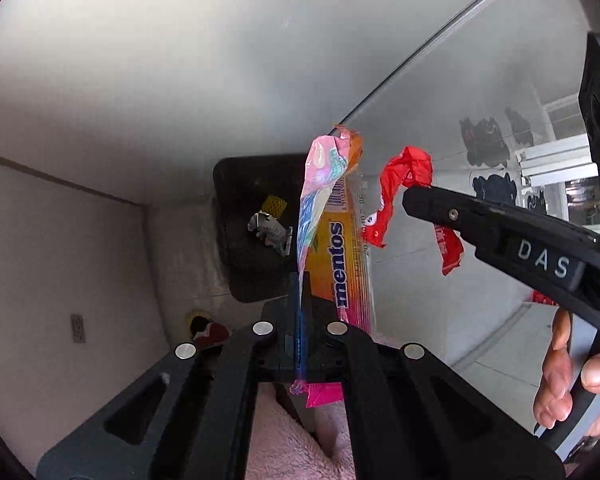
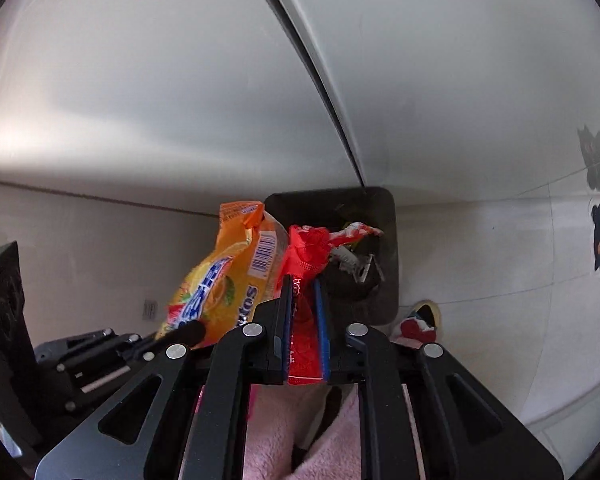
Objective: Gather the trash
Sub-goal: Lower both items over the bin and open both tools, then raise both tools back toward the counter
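Note:
My left gripper (image 1: 300, 280) is shut on an orange and pink Mentos wrapper (image 1: 340, 248), which stands up past the fingertips. To its right my right gripper (image 1: 412, 196) pinches a crumpled red wrapper (image 1: 408, 168). In the right wrist view the red wrapper (image 2: 306, 248) fills the narrow gap between the blue pads of my right gripper (image 2: 304, 280), and the Mentos wrapper (image 2: 228, 272) hangs at the left. Both grippers point down over a black bin (image 1: 252, 248) on the floor. The bin (image 2: 384, 240) holds a crumpled silver wrapper (image 1: 270, 232) and a yellow scrap (image 1: 274, 203).
The bin stands in a corner between a white wall and a glass door with black cat stickers (image 1: 484, 144). A slipper (image 2: 418, 322) lies beside the bin. A wall socket (image 1: 77, 328) is low on the wall. A pink fluffy sleeve (image 1: 292, 440) shows below, and a hand (image 1: 560, 380) grips the right tool.

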Demonstrator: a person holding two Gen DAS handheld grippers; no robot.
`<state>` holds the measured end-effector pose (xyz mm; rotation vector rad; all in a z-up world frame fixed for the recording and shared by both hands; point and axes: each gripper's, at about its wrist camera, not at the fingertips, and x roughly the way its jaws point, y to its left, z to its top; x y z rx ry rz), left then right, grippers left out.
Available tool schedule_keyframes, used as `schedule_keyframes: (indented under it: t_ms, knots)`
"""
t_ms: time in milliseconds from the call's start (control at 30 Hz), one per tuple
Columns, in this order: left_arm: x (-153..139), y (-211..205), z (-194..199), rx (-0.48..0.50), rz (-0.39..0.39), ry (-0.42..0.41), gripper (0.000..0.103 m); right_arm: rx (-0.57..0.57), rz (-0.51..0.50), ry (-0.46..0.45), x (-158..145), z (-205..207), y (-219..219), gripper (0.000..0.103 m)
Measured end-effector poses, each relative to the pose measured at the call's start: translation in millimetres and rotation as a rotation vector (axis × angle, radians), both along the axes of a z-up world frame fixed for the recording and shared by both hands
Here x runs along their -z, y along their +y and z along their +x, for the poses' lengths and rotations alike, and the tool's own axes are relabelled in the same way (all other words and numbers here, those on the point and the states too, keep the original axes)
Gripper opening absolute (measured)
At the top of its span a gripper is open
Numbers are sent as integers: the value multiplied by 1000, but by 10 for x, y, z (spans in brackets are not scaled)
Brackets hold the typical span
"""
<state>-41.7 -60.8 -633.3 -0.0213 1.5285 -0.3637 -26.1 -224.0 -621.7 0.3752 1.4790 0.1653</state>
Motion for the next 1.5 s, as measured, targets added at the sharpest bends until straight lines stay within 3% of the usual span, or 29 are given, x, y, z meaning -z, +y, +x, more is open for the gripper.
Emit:
schedule_keyframes:
  t_ms: [133,200,267,400,533,667,733,1233,1500]
  knots:
    - [37,16,43,-10,-15,16,0,8,-6,18,77,44,2,15]
    - [43,30,62,-13,-23,13,7,16,-4,29,85,83,-8,21]
    - [32,39,75,-16,-29,9,13,25,-4,32,67,97,-15,42]
    - [-18,77,103,-22,-29,-10,41,37,-14,30,-28,91,-14,48]
    - [-164,99,65,-25,-14,-43,68,38,-31,21,-128,71,-45,68]
    - [-429,128,32,-21,-13,-86,86,25,-68,-14,-360,31,-67,91]
    - [-599,146,18,-23,-23,-111,94,24,-80,-40,-554,-4,-92,98]
    - [-2075,495,-58,-38,-60,-287,95,-6,-156,-226,-2124,-214,-228,100]
    - [-2746,688,170,-82,-76,-395,95,12,-158,-364,-2835,10,-301,100]
